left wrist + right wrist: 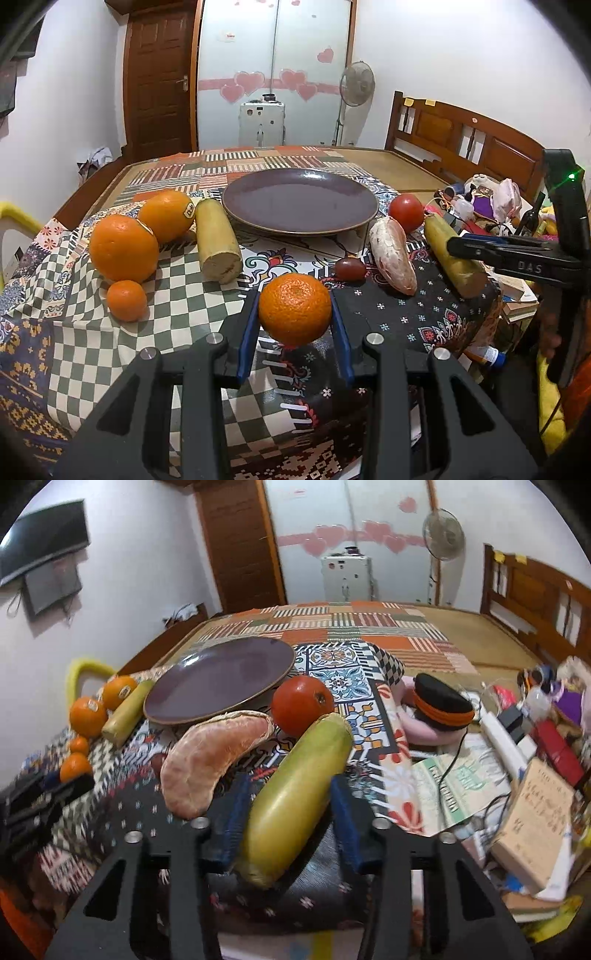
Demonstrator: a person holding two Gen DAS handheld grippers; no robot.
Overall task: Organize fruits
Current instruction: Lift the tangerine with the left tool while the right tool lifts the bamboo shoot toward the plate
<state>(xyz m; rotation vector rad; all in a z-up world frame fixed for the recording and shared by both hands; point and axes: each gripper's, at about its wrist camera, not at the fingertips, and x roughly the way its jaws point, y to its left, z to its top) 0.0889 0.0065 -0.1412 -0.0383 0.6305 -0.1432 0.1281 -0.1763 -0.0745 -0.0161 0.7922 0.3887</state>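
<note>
My left gripper (295, 325) is shut on a mandarin (294, 309) and holds it above the patterned cloth, short of the empty dark purple plate (300, 202). My right gripper (286, 808) straddles a yellow-green cane piece (295, 797); a gap shows at each pad, so it is open around it. That piece also shows in the left wrist view (452, 256), with the right gripper (465, 245) at it. A pomelo segment (210, 758) and a red tomato (301, 705) lie just beyond. Two oranges (123, 248) (166, 215), a small mandarin (126, 300) and another cane piece (217, 240) lie left.
A dark red date (350, 268) lies near the pomelo segment (392, 254). Books and papers (532, 812), a cap (441, 701) and clutter (484, 201) crowd the right edge. A wooden headboard (465, 136) stands right; a fan (357, 84) and door (159, 81) behind.
</note>
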